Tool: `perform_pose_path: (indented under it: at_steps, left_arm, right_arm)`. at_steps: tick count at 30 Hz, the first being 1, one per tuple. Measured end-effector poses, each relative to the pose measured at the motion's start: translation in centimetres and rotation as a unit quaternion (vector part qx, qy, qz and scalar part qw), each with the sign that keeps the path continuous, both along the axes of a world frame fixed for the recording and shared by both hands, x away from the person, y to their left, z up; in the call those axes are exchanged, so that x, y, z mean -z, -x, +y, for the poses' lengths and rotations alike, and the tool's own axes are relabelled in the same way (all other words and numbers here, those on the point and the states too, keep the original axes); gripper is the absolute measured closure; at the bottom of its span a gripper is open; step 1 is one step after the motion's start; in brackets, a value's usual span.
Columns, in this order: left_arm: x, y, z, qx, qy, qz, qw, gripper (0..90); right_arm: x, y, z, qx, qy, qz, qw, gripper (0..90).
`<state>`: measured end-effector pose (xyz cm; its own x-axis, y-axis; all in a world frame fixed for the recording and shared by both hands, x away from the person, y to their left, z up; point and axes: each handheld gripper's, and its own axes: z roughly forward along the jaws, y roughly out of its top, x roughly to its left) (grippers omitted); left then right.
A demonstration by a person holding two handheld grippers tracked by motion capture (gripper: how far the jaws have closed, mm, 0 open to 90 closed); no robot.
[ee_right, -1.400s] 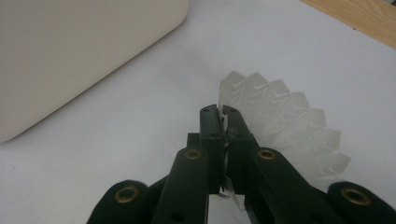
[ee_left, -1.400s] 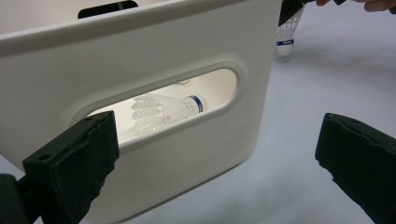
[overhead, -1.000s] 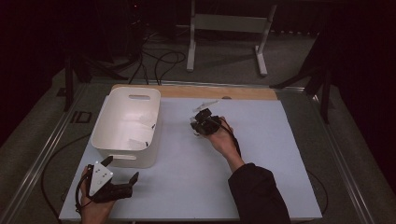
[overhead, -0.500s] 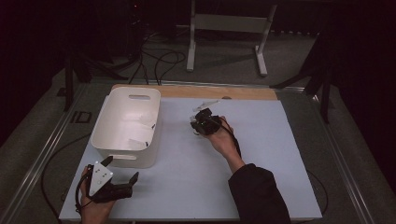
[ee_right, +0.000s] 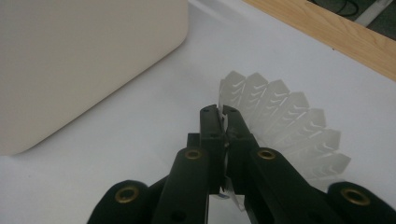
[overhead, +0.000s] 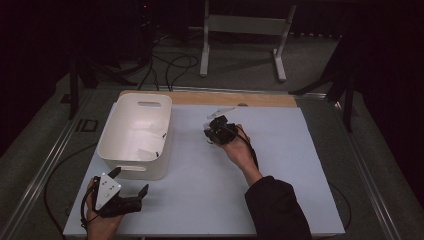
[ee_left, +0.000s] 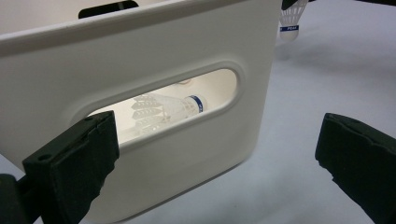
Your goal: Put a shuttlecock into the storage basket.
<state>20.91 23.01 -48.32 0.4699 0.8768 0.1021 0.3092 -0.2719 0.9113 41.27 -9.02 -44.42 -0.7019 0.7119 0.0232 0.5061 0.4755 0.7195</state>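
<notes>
Shuttlecocks already lie in the white bin [overhead: 136, 134] at far left, and the right gripper [ee_right: 223, 116], jaws pinched on another shuttlecock [ee_right: 289, 126] mid-table just right of it, has yet to drop that one in. Its cork is hidden behind the jaws; the left gripper [overhead: 129, 186] waits near-left, jaws spread and empty.

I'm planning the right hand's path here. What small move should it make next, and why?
Probably lift the right claw and carry it toward the white bin. Its jaws are shut on the feather skirt of a shuttlecock, which is beside the bin rather than over it, and another shuttlecock already lies inside. The left claw waits open at the bin's near handle slot.
</notes>
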Motion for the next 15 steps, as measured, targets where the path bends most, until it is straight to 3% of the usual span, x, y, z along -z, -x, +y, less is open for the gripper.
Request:
perform_pose_path:
  at_steps: [12,15]
  left_arm:
    - [0.00,0.00,0.00,0.000,0.000,0.000,1.0000,0.1]
    - [-0.01,0.00,0.00,0.000,0.000,0.000,1.0000,0.0]
  right_arm:
    - [-0.35,0.17,-0.09,0.008,-0.006,-0.007,0.9999,89.4]
    - [-0.49,0.16,-0.21,0.010,-0.018,-0.004,0.9998,89.3]
